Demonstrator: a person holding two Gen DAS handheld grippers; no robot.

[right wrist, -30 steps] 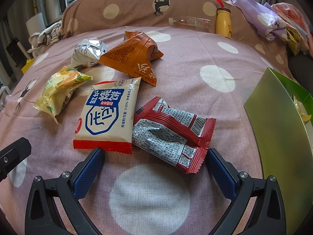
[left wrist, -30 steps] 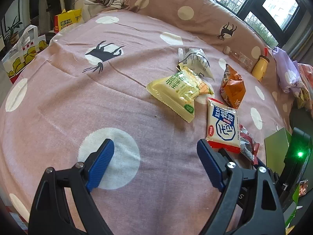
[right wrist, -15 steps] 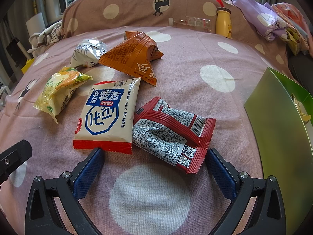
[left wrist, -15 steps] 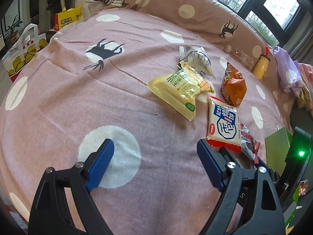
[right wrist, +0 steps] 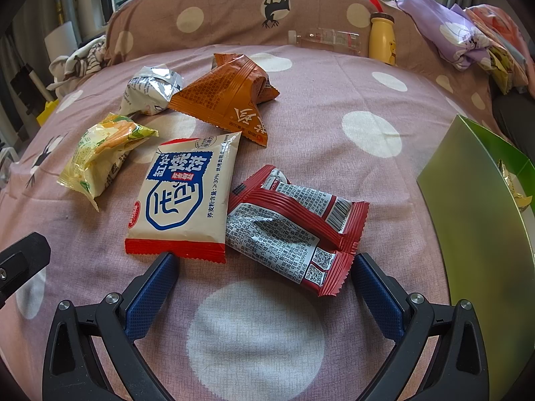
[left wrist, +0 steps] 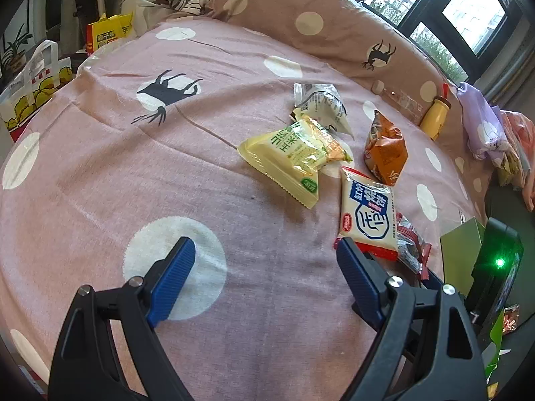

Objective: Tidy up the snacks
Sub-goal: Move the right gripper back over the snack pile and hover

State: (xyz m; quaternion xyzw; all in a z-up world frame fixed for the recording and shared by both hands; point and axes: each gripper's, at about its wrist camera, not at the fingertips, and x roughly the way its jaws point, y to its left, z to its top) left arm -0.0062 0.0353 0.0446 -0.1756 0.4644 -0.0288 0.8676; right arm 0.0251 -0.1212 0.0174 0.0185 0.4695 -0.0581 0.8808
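Several snack packets lie on a pink spotted bedspread [right wrist: 334, 107]. My right gripper [right wrist: 264, 260] is open just short of two red packets [right wrist: 294, 224] and a white-and-blue packet [right wrist: 182, 200]. Farther off are a yellow packet [right wrist: 103, 157], an orange packet [right wrist: 227, 100] and a silver packet [right wrist: 150, 90]. My left gripper [left wrist: 264, 250] is open over bare bedspread [left wrist: 167, 173], with the white-and-blue packet [left wrist: 367, 214] by its right finger. The yellow packet [left wrist: 294, 157], orange packet [left wrist: 386, 150] and silver packet [left wrist: 322, 103] lie beyond. Nothing is held.
A green box [right wrist: 481, 240] stands open at the right with a wrapper inside. A yellow bottle [right wrist: 383, 38] and a clear bottle [right wrist: 324, 38] rest against the brown cushion [right wrist: 234, 16]. Clothes [right wrist: 468, 36] are piled at far right. Bags [left wrist: 36, 83] stand beside the bed's left edge.
Neither gripper has visibly moved, and the packets lie where they were.
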